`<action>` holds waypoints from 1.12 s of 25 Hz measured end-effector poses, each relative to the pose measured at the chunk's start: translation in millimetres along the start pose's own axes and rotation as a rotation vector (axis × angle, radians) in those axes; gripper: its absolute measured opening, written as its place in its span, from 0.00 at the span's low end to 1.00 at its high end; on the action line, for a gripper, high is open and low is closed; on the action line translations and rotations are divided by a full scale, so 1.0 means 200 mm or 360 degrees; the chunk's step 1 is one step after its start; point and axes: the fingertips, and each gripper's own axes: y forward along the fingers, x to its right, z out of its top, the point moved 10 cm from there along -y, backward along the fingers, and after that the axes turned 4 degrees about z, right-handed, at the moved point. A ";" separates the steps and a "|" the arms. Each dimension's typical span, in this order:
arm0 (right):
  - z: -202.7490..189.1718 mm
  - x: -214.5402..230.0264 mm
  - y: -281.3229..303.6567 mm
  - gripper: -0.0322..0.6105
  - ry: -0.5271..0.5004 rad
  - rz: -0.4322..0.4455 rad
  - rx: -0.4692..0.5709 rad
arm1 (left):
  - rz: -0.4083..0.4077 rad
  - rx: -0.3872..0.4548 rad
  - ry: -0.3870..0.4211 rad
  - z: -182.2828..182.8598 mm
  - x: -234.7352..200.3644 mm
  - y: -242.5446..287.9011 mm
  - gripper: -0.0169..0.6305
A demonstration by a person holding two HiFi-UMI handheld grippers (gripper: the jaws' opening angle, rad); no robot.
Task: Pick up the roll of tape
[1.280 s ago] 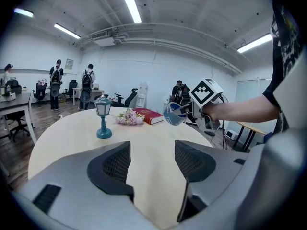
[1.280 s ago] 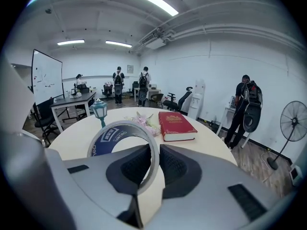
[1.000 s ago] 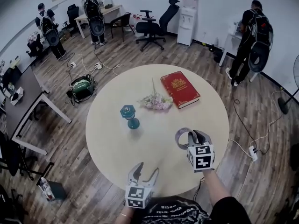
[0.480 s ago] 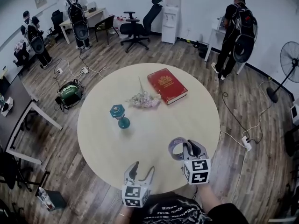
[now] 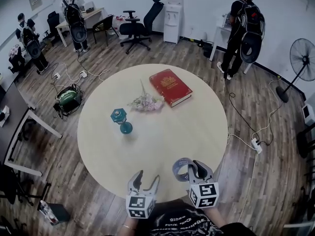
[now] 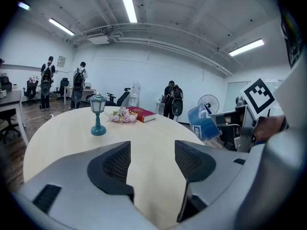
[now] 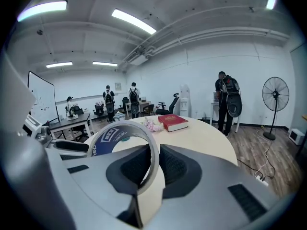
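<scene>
Tape roll (image 5: 178, 165) nearer table (image 5: 162, 141) edge

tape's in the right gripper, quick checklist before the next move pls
1. Right gripper shut on the wall of the roll of tape: ok
2. Tape raised off the table: ok, it looks lifted by the near edge
3. Left gripper open, nothing between its jaws: ok
4. Lamp, flowers and book well away from both grippers: ok
5. Grip firm enough not to slip: cannot tell
</scene>
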 end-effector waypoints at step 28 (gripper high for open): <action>-0.08 -0.11 0.03 0.15 -0.0089 0.0073 -0.0062 | -0.0215 -0.0074 0.0038 0.00 0.02 0.03 0.07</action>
